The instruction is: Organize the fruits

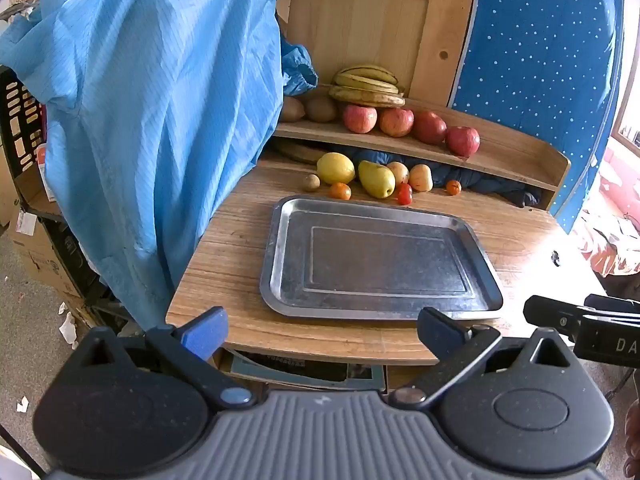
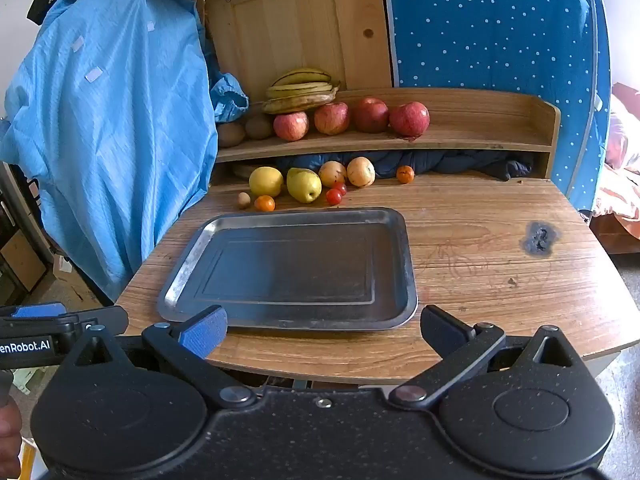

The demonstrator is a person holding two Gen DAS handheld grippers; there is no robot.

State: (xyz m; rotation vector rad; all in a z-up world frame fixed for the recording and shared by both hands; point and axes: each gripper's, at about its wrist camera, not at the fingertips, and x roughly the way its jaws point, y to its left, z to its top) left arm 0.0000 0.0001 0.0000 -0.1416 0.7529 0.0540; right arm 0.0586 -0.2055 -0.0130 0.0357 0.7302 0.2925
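An empty metal tray (image 1: 280, 272) (image 2: 400, 264) lies on the wooden table. Behind it on the table lie a lemon (image 1: 335, 168) (image 2: 265, 181), a yellow-green pear (image 1: 376, 179) (image 2: 304, 185), two pale apples (image 2: 360, 172), small oranges (image 1: 340, 191) (image 2: 264, 203) and red tomatoes (image 1: 405, 194) (image 2: 334, 196). On the shelf above sit bananas (image 1: 366, 86) (image 2: 302, 90), several red apples (image 1: 430, 127) (image 2: 370, 115) and kiwis (image 1: 320, 109) (image 2: 259, 127). My left gripper (image 1: 322, 332) and right gripper (image 2: 322, 330) are both open and empty, at the table's near edge in front of the tray.
A blue garment (image 1: 152, 120) (image 2: 112, 128) hangs at the table's left side. A blue dotted panel (image 2: 492, 28) stands behind at the right. Dark cloth (image 2: 460, 162) is stuffed under the shelf. A burn mark (image 2: 540, 238) is on the table's right part.
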